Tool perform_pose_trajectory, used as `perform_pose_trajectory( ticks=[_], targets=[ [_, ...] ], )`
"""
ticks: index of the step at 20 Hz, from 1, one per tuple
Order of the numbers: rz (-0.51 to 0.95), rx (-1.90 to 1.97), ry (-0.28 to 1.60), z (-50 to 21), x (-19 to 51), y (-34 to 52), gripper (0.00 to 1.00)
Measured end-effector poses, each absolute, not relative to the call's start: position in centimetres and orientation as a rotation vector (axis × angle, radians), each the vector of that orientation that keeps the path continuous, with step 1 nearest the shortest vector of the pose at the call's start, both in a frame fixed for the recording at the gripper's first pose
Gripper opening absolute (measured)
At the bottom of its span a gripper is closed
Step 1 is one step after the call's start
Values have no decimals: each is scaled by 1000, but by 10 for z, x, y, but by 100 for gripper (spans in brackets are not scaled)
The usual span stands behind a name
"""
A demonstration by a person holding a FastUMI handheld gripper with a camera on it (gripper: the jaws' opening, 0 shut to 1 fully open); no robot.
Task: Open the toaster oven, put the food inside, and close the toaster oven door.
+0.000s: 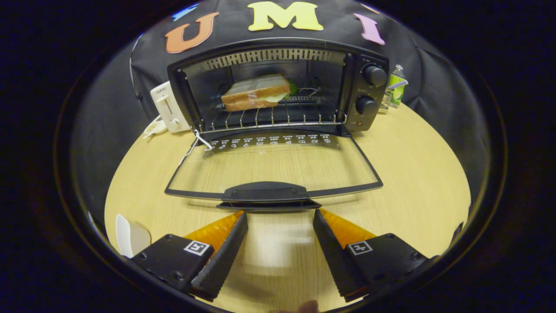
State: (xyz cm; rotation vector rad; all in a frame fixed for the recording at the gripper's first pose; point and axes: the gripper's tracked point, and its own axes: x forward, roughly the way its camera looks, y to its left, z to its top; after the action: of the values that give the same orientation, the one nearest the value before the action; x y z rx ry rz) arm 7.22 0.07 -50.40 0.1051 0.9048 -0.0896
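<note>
The claw (280, 217) hangs just above the pale wood-grain tabletop (417, 174), its two fingers spread wide with nothing between them but bare wood, their tips just short of the black plastic handle (266, 191) of the toaster oven's glass door (273, 167). That door lies folded fully down and flat over the tabletop, a row of small white symbols printed along its hinge edge and a thin white cord (197, 143) trailing from its left hinge corner. Beyond the door stands the black toaster oven (278, 87), its chamber open; a sandwich of sliced brown-crusted bread with a green filling (256, 92) rests on the wire rack (273, 116) inside, towards the rear left. Two round black knobs (374, 75) sit one above the other on the oven's right-hand panel. A white pop-up toaster (168, 106) stands just left of the oven, and a clear plastic bottle with a green label (396, 84) stands to its right. A white flat object (130, 237) lies on the tabletop left of the left finger.
</note>
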Motion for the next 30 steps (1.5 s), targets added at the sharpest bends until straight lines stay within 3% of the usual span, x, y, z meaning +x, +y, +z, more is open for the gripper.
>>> perform_pose_trajectory(
  ticks=[6,13,17,26,30],
  targets=[
    [-63,96,788,-438,89,0,100],
    [-81,51,637,-356,154,-14,100],
    [-91,70,517,-276,169,-19,100],
    [-73,70,243,-75,115,-32,100],
    [-66,32,145,-24,64,-24,100]
  ],
)
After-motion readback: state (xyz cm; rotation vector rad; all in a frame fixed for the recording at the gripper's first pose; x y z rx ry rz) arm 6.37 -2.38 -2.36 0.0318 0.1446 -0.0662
